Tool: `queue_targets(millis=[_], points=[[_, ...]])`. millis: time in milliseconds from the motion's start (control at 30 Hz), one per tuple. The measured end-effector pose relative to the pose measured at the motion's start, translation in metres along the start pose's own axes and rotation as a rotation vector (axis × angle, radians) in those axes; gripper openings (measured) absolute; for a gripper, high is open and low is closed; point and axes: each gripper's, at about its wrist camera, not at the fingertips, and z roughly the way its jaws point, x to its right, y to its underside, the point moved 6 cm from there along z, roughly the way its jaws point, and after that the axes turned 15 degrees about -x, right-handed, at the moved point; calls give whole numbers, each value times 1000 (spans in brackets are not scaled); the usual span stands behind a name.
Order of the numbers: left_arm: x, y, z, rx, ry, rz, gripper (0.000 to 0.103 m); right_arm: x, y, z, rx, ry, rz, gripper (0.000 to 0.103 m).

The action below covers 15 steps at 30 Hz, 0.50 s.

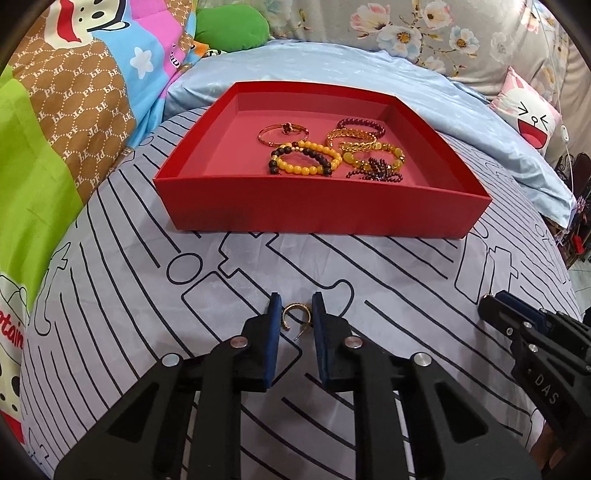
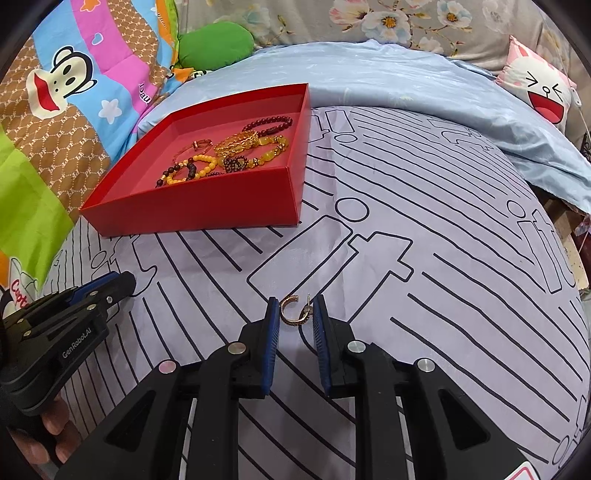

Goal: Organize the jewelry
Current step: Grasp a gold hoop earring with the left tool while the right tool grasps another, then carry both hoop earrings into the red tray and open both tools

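A red tray point(image 1: 317, 206) sits on the bed and holds several bracelets point(image 1: 306, 158) of yellow, dark and gold beads. In the left wrist view, my left gripper point(image 1: 295, 306) is shut on a small gold hoop earring point(image 1: 293, 318) just above the striped sheet, in front of the tray. My right gripper point(image 2: 296, 308) is shut on a second gold hoop earring point(image 2: 291, 314), to the right of the red tray point(image 2: 192, 206). Each gripper shows in the other's view: the right gripper point(image 1: 496, 306) at the right edge, the left gripper point(image 2: 122, 280) at the left edge, held by a hand point(image 2: 51, 424).
The striped lilac sheet point(image 1: 147, 295) covers the bed. A colourful cartoon quilt point(image 1: 66, 110) lies at the left, a green cushion point(image 1: 232, 29) and a pale blue pillow point(image 1: 332, 62) behind the tray, and a pink cartoon cushion point(image 1: 528, 118) at the far right.
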Motion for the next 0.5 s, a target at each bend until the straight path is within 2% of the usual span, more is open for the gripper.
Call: queue_targets(millis=[500], points=[[-12, 21, -26, -3, 32, -38, 16, -14, 17, -20, 8, -42, -27, 18]])
